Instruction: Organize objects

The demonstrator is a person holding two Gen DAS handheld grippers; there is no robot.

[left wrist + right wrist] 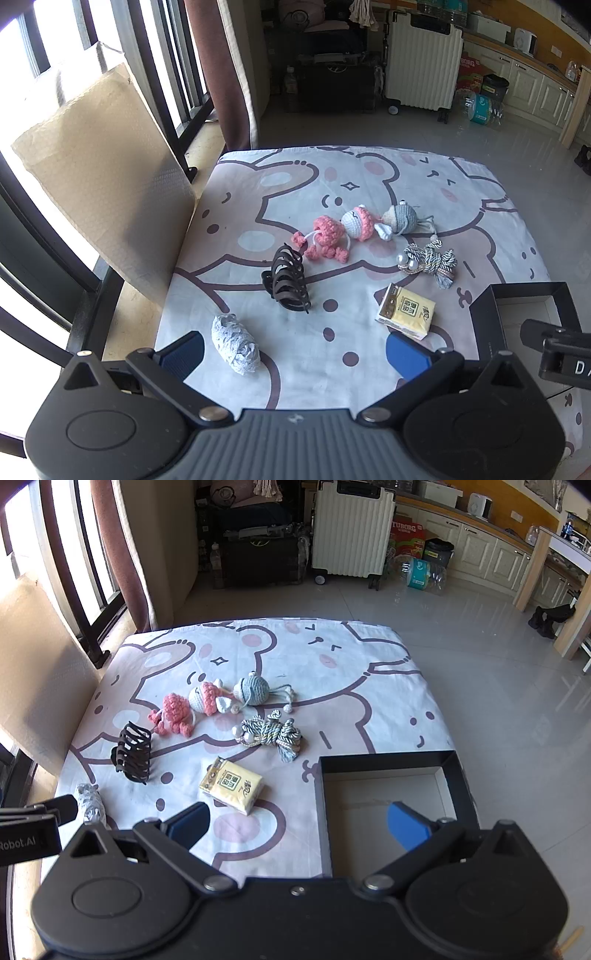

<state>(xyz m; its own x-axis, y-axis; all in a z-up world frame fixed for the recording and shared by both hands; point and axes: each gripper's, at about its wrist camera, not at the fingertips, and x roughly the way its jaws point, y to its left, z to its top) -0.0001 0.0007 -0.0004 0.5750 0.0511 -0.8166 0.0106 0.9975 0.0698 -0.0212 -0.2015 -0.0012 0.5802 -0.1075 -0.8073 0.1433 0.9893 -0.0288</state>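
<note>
box point(384, 764) open-topped, cloth point(369, 701) beyond it bare

Both grippers are tilted steeply downward, side by side, and neither holds anything. The left gripper point(295, 350) has its two blue-padded fingers point(183, 354) spread as wide as they go, with nothing between them. The right gripper point(299, 825) is posed the same way, its fingers point(408, 827) fully apart and empty. Each gripper's black body edges into the other's view: the right at the right border, the left at the left border.
</note>
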